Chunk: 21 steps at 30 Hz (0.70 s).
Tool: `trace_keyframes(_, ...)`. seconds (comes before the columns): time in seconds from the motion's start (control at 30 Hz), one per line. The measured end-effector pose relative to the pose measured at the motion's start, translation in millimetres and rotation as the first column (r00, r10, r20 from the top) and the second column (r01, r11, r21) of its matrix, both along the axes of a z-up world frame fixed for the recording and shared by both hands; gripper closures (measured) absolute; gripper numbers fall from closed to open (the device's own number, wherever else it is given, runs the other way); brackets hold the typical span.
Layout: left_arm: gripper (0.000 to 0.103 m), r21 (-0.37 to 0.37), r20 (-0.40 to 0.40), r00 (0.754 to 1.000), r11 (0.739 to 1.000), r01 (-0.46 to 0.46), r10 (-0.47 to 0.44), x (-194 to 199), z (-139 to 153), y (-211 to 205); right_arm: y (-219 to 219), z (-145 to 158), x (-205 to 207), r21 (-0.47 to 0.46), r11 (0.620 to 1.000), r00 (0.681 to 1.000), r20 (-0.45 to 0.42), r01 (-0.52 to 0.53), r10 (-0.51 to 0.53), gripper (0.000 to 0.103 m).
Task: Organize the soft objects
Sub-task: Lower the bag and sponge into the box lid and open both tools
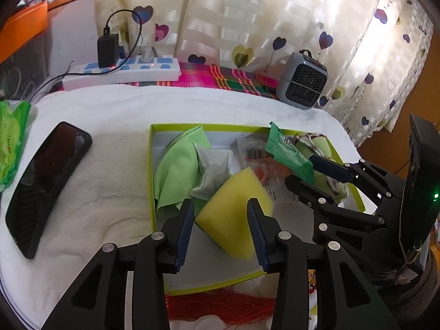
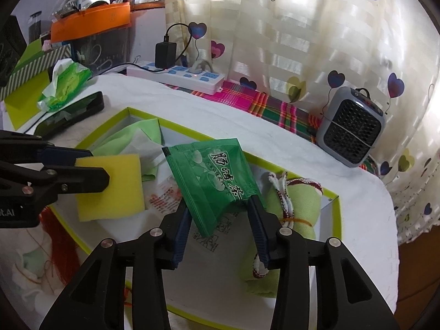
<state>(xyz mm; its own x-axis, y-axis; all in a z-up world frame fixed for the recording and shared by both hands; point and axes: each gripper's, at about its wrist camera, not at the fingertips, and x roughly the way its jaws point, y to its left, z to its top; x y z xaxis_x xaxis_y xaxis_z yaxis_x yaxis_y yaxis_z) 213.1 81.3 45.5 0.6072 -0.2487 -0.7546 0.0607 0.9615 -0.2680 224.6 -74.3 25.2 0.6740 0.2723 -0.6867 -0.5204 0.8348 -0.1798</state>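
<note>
White towel under my box [image 1: 150, 165]: sponge [image 1: 233, 214] between parted left tongs [image 1: 220, 214], green packet [image 2: 211, 181] loose between parted right tongs [image 2: 218, 211].

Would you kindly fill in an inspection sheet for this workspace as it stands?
Surface: white towel over plaid cloth.
Job's things: yellow sponge, green packet, light green cloth, corded cloth roll, all in or over the green-rimmed box.
Clutter: black phone, tissue pack, grey fan unit.
Grippers: left gripper has the sponge between its fingers, right gripper the packet; pad contact unclear.
Cables: power strip with black charger and lead.
Surroundings: heart-print curtain.
</note>
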Motion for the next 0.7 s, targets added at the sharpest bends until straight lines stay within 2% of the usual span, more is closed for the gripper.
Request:
trace_keyframes(0.2,0.06,-0.002,0.002,1.0,1.0,0.001,-0.001,-2,0,0,-1,4,-3,0.045,0.999,1.0,-0.017,-0.013,0.014,0.051)
trace_keyframes(0.37,0.055,0.0,0.011,1.0,1.0,0.001,-0.001,-5,2,0,0,7,-9,0.053,0.998,1.0,-0.01,-0.018,0.019,0.05)
trace_keyframes(0.7,0.054,0.017,0.02,1.0,1.0,-0.005,0.005,-18,6,-1,-4,12,-17,0.074,0.997,1.0,-0.002,-0.003,0.004,0.047)
